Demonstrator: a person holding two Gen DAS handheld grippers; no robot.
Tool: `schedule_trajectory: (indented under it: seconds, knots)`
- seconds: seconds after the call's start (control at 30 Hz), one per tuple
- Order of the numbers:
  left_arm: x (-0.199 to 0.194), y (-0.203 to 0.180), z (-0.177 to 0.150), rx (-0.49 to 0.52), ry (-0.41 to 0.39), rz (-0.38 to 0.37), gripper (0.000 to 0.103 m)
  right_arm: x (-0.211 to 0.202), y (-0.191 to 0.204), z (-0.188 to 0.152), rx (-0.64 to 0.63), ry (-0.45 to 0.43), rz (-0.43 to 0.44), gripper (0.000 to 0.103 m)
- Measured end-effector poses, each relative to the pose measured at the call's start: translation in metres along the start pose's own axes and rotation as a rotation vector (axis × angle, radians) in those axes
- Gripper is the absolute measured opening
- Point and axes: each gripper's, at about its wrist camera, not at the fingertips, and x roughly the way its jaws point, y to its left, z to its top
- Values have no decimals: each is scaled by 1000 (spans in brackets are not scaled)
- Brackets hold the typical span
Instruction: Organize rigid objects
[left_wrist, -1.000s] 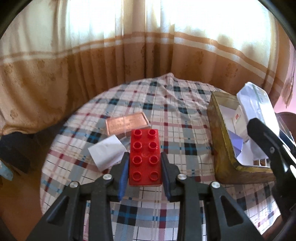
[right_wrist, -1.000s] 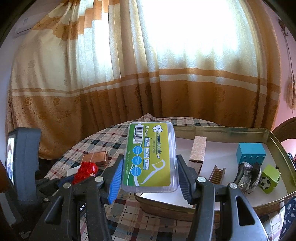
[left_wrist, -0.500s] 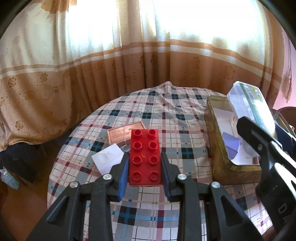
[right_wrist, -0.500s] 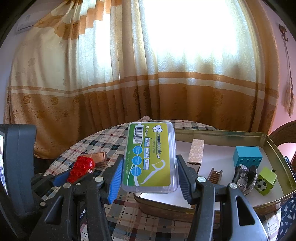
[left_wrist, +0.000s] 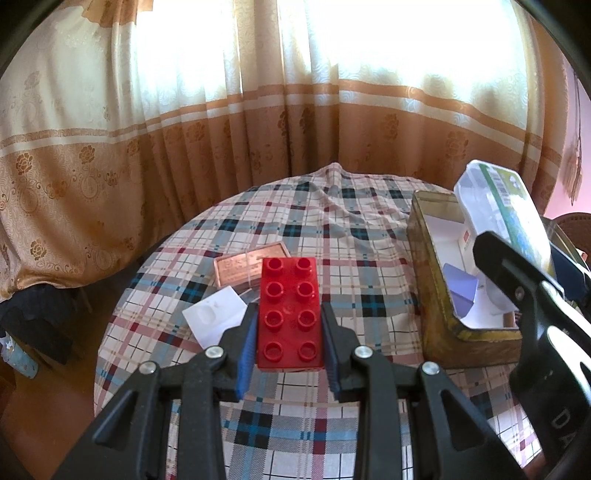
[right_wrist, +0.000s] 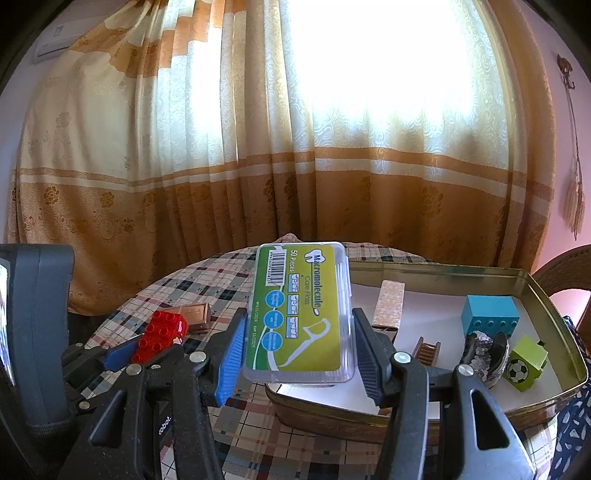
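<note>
My left gripper (left_wrist: 289, 325) is shut on a red toy brick (left_wrist: 289, 314) and holds it above the checked tablecloth (left_wrist: 332, 236). My right gripper (right_wrist: 297, 343) is shut on a clear floss-pick box with a green label (right_wrist: 301, 310), held above the near left corner of the gold metal tin (right_wrist: 554, 299). In the left wrist view the floss box (left_wrist: 498, 206) hangs over the tin (left_wrist: 432, 295). The red brick also shows in the right wrist view (right_wrist: 160, 332).
In the tin lie a blue brick (right_wrist: 489, 319), a green football cube (right_wrist: 524, 363), a small wooden ladder (right_wrist: 428, 349), a beige box (right_wrist: 389, 308) and a dark glittery object (right_wrist: 484, 354). A copper bar (left_wrist: 243, 266) and a white card (left_wrist: 214, 317) lie on the cloth. Curtains hang behind.
Both grippers have risen a little with their loads; the table and tin sit lower in both views. Neither grip has changed.
</note>
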Motion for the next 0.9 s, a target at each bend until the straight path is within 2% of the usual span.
schedule_trajectory:
  seconds: [0.9]
  knots:
    - [-2,-1,0,3,-8,9,31,-9,2,-1,-3,-36,-1,57]
